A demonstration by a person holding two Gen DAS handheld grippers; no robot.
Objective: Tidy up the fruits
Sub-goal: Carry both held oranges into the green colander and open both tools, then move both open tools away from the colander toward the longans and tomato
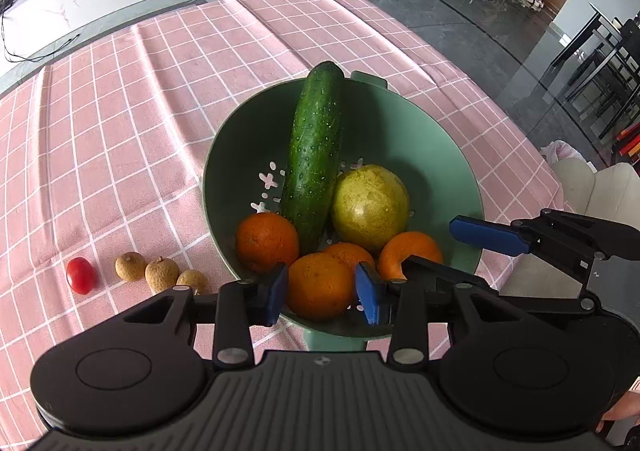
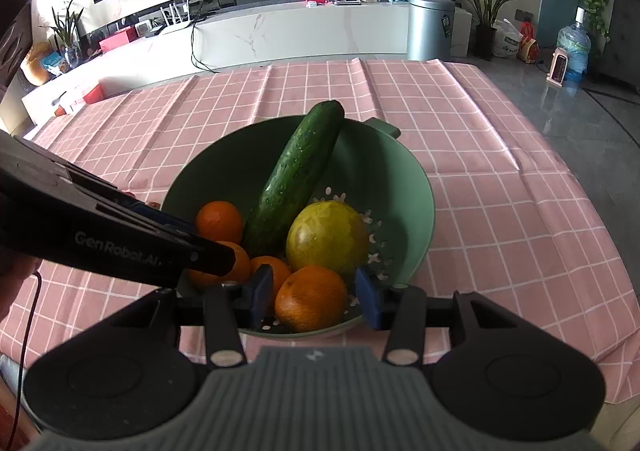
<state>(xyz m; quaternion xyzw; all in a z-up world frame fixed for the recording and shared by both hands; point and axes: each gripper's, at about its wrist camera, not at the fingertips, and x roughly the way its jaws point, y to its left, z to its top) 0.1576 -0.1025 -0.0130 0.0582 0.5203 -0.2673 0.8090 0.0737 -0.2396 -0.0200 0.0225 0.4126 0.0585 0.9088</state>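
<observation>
A living room with a long white marble-look counter (image 2: pixel 280 31) and a steel bin (image 2: pixel 430 27) lies behind a table covered by a pink checked cloth (image 1: pixel 160 91).

Left gripper (image 1: pixel 322 289): its blue pads (image 1: pixel 370 297) stand on either side of an orange (image 1: pixel 320 285) at the near edge of a green colander (image 1: pixel 420 131). The pads sit close to the fruit's flanks; whether they press on it cannot be told.

Right gripper (image 2: pixel 310 297): its blue pads (image 2: pixel 260 291) flank another orange (image 2: pixel 310 297) at the near rim of the colander. Contact cannot be confirmed here either. From the left wrist view this gripper enters from the right, one blue finger (image 1: pixel 490 235) above the bowl's right rim.

Colander contents: a cucumber (image 1: pixel 316 155) lies tilted, its long axis running from the bowl's floor near the oranges up and away, with its far tip over the far rim beside the handle (image 1: pixel 370 79). A yellow-green round fruit (image 1: pixel 370 205) rests against the cucumber's right side. Two more oranges are visible, one at the left of the cucumber's lower end (image 1: pixel 266 241), one between the held pair (image 1: pixel 350 253).

On the cloth, left of the colander: three small brown longan-like fruits (image 1: pixel 162 273) in a row, and beyond them a red cherry tomato (image 1: pixel 80 275), set slightly apart.
</observation>
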